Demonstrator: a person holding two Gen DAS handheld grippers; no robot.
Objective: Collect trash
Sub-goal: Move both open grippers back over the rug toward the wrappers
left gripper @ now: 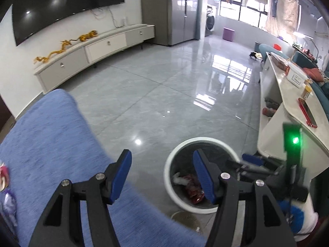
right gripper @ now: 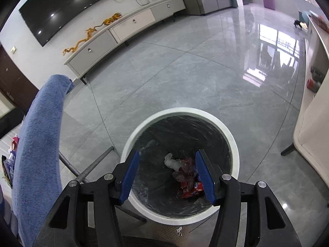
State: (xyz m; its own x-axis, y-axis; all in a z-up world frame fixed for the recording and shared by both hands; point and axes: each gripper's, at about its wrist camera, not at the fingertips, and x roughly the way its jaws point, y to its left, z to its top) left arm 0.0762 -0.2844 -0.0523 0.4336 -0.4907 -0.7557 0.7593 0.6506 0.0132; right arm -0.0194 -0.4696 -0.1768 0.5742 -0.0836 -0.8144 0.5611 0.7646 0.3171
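Note:
A white round trash bin (right gripper: pixel 234 142) with a dark liner stands on the grey floor. Inside lie red snack wrappers (right gripper: pixel 189 185) and a crumpled white tissue (right gripper: pixel 171 162). My right gripper (right gripper: pixel 167 162) is open and empty, right above the bin's mouth. My left gripper (left gripper: pixel 162 164) is open and empty, held over the edge of a blue towel-covered surface (left gripper: pixel 51 144), left of the bin (left gripper: pixel 170 164). The right gripper (left gripper: pixel 250 160) shows over the bin in the left wrist view. Purple and pink wrappers (left gripper: pixel 8 203) lie at the towel's left edge.
A white coffee table (left gripper: pixel 292 111) with boxes and a red item stands to the right. A long white TV cabinet (left gripper: pixel 92 49) runs along the far wall. Grey metal legs (right gripper: pixel 90 168) stand left of the bin. More wrappers (right gripper: pixel 8 164) lie beyond the towel.

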